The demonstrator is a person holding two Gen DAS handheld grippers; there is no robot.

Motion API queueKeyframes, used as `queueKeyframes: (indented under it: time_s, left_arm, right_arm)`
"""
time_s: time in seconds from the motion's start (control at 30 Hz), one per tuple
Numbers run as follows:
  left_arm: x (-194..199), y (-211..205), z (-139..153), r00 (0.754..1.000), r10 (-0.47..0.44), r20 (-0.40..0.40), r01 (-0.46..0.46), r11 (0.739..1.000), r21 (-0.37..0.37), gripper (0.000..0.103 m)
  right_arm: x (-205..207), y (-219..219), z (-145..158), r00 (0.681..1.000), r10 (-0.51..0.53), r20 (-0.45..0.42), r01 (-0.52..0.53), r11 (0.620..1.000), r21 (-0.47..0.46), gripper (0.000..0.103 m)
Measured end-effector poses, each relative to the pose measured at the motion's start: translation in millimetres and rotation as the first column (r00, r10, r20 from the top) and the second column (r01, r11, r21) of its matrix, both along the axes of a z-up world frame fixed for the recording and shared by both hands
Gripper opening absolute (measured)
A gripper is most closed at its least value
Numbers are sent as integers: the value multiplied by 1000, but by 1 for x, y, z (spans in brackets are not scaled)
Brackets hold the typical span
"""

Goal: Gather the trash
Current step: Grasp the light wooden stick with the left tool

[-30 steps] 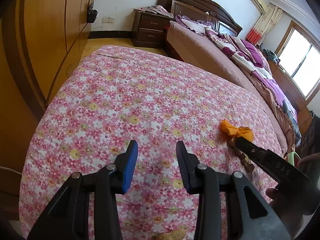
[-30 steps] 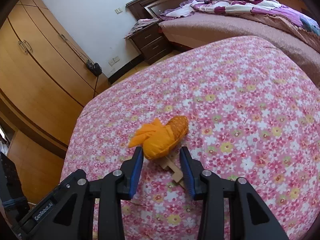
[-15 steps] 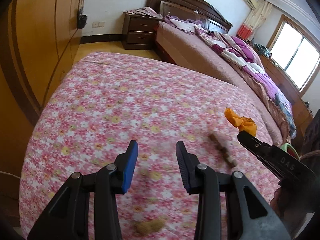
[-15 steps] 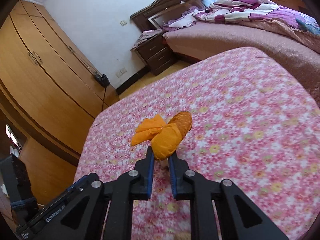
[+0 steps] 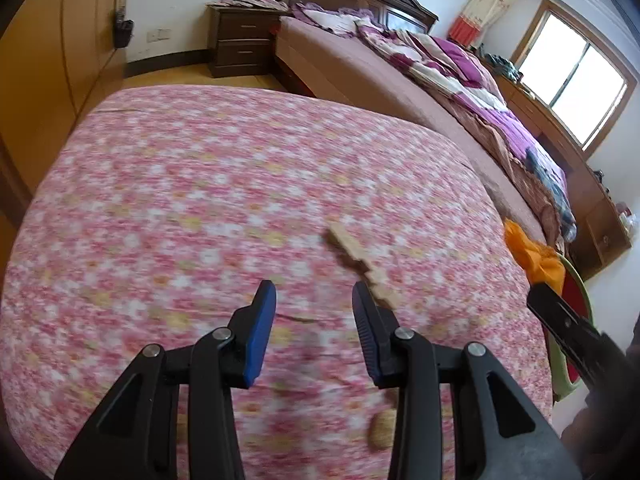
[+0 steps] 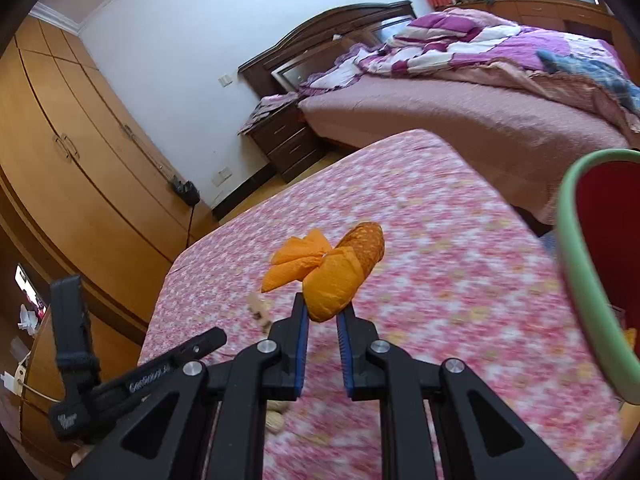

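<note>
Right wrist view, crumpled orange wrapper (image 6: 334, 280), pinched in right tongs (image 6: 322, 314)

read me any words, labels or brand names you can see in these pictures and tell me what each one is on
Embossed lettering on the left gripper body, seen in the right wrist view: too blurred to read with confidence.
Nothing readable on the right gripper, the orange wrapper or the green-rimmed bin.

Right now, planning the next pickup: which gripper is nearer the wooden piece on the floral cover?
Left. The left gripper hovers open beside the wooden piece; the right gripper, clamping the orange wrapper, is lifted off to the right.
</note>
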State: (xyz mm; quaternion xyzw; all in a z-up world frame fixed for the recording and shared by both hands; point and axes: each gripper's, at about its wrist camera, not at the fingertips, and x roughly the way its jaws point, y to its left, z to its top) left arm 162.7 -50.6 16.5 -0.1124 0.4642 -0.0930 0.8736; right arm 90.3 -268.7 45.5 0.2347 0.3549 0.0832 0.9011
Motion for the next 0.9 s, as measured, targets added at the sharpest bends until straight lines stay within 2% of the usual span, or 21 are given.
queueKeyframes:
  time_s: [0.2,0.47,0.63,0.9]
  left_arm:
    - [9,-30,-4,999,-42,-18,42,999,-5,40]
    - [22,-48,-16,999,-24,-38,25,1000,15,40]
    - [24,-56,-21,999,-15,-34,17,998,67,40]
    - [30,-69,-23,1000,-24,-15,25,994,106,40]
  right_arm:
    - [-23,-31,-1,999,-49,14,49,999,-3,16]
    - [-42,-61,-2,995,-93,37,93,996,1,16]
    - [-47,-71,-6,994,-108,33,108,994,12,16]
    - [-57,-88,-9,989,-145,30,144,989,26,16]
